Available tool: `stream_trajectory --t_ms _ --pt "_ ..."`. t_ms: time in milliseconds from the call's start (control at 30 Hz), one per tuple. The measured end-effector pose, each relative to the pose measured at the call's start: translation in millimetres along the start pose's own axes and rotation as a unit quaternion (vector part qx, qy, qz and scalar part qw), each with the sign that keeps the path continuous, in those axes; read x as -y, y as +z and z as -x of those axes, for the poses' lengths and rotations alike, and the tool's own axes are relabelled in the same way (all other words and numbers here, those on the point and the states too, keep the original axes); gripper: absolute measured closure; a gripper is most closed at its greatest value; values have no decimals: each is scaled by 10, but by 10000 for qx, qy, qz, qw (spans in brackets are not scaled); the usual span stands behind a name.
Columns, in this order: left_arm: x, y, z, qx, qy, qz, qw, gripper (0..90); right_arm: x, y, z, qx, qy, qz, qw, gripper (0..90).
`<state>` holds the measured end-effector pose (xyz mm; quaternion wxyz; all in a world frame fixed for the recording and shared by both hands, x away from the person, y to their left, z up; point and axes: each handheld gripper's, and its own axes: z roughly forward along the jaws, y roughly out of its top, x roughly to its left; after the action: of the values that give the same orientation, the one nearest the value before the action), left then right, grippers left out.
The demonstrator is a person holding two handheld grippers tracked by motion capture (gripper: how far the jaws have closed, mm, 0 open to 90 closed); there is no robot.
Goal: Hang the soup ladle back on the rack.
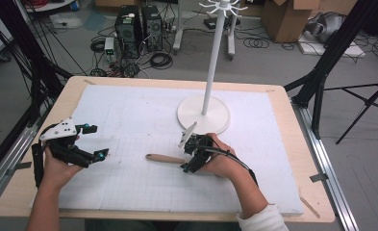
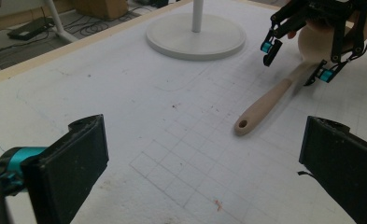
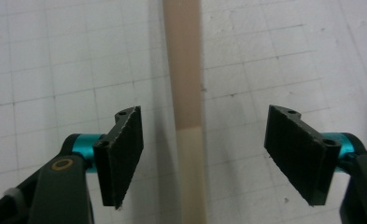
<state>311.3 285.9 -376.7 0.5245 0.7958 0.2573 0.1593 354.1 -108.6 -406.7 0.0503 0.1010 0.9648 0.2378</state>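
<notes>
A wooden spoon [image 1: 163, 158] lies flat on the white gridded mat, its handle pointing left. My right gripper [image 1: 187, 160] hangs just above the handle near the bowl end, open. In the right gripper view the jaws stand wide on either side of the handle [image 3: 183, 70], apart from it. My left gripper [image 1: 98, 141] is held over the mat's left side, open and with nothing in it. In the left gripper view the spoon [image 2: 265, 105] shows a hole at its handle end, and the right gripper [image 2: 295, 60] hovers over its far part.
A white stand with a round base [image 1: 203, 115] and a tall pole rises just behind the right hand. The white mat [image 1: 143, 110] covers a wooden table [image 1: 71, 89]. Black frame legs, cables and boxes surround the table.
</notes>
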Motion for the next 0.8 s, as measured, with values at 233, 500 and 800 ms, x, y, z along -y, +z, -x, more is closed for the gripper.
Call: stream_trajectory --t_ms 233,500,800 --pt "10 11 -5 2 -31 1 10000 17 -19 52 -10 -92 -50 -186 9998 367" --pt "5 -5 -6 12 -27 20 10000 17 -43 84 5 -300 -98 -284 9991 508" --pt "3 -5 -5 9 -35 23 10000 17 -35 99 21 -371 -129 -345 9986 598"
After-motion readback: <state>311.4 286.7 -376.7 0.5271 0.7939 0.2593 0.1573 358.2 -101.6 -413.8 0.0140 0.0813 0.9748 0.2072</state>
